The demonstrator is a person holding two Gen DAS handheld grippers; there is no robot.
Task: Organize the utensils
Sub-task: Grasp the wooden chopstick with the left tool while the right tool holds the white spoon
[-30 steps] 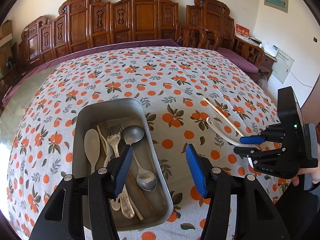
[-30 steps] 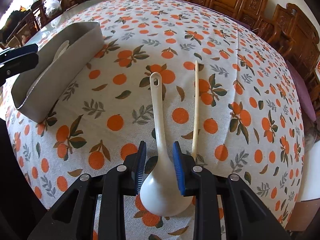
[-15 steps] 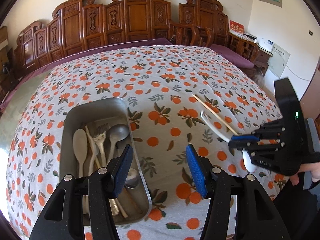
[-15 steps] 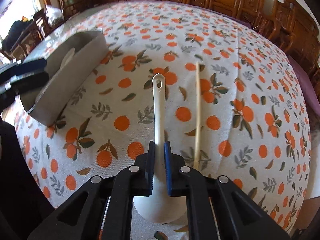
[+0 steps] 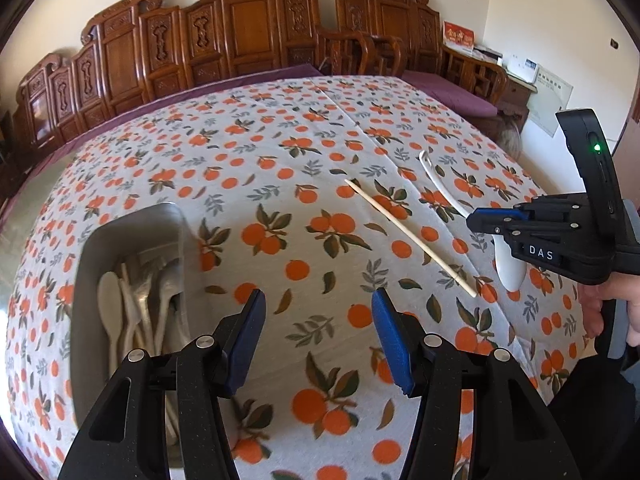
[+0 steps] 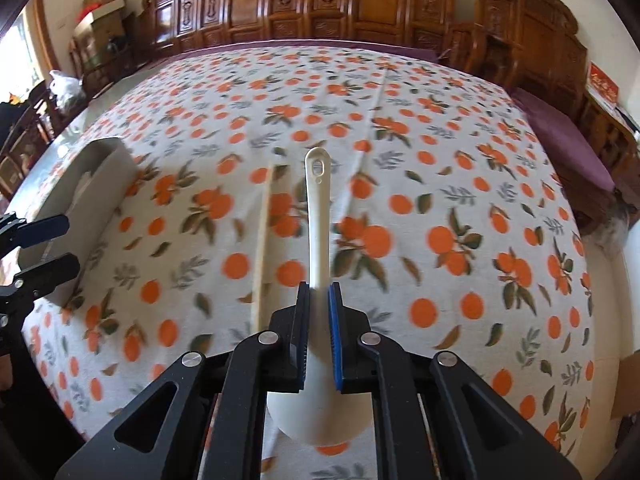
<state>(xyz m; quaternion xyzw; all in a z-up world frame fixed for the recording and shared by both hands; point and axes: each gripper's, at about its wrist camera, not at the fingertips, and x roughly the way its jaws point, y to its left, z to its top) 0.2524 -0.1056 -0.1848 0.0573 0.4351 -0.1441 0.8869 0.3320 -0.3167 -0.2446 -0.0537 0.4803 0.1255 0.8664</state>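
Note:
My right gripper (image 6: 319,292) is shut on the handle of a white ladle (image 6: 318,216), whose bowl sits under the fingers and whose handle points away; the ladle (image 5: 438,186) hangs just above the cloth. A pale chopstick (image 5: 412,238) lies on the orange-print cloth, left of the ladle in the right wrist view (image 6: 262,248). The metal tray (image 5: 86,280) at the left holds several spoons and forks. My left gripper (image 5: 318,312) is open over bare cloth, right of the tray, nothing between its fingers.
The table is covered by an orange-print cloth (image 5: 280,152). Carved wooden chairs (image 5: 240,32) line the far side. A person's hand (image 5: 612,304) holds the right gripper's body (image 5: 560,236). The tray's outer wall (image 6: 100,184) stands at the left in the right wrist view.
My right gripper closed on the ladle's handle and lifted it, swinging to the right of the chopstick. My left gripper moved right, off the tray and over bare cloth.

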